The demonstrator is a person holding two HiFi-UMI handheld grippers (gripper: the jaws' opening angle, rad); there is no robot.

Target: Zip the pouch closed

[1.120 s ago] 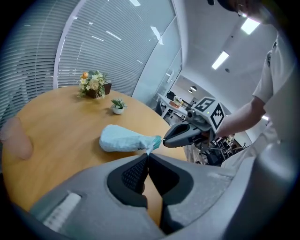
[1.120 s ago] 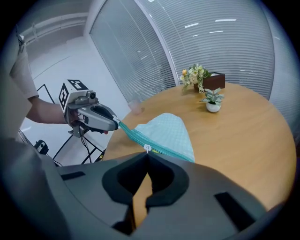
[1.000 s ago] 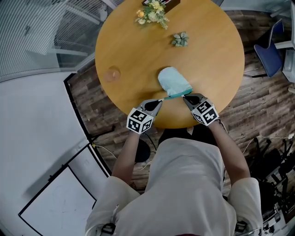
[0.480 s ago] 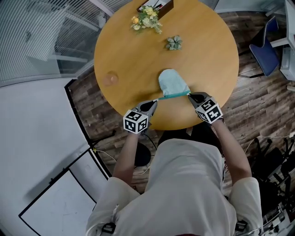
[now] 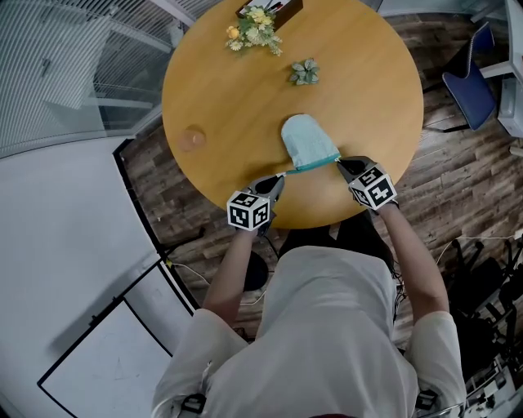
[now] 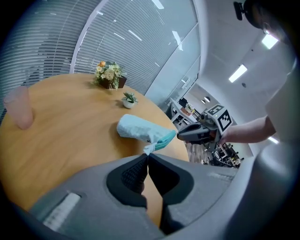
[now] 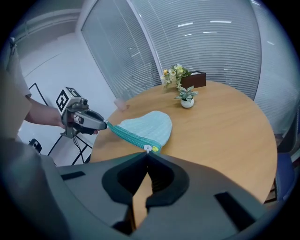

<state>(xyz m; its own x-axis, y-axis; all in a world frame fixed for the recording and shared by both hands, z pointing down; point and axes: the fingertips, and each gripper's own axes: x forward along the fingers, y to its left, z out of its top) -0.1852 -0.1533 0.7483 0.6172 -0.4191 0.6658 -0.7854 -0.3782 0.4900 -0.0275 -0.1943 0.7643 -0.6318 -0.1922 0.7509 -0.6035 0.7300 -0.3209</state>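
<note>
A light teal pouch lies near the front edge of the round wooden table, with its darker teal zipper edge stretched taut between my grippers. My left gripper is shut on the pale tab at the zipper's left end. My right gripper is shut on the small white zipper pull at the right end. In the right gripper view the pouch runs from my jaws to the left gripper. The zipper teeth appear joined along the length that shows.
A translucent pink cup stands at the table's left. A small potted plant and a flower box sit at the far side. A blue chair stands on the wood floor at the right. The table edge runs just under both grippers.
Both grippers keep their hold on the pouch's ends and the zipper stays taut. The left gripper has shifted slightly right; the view itself has moved a little.
</note>
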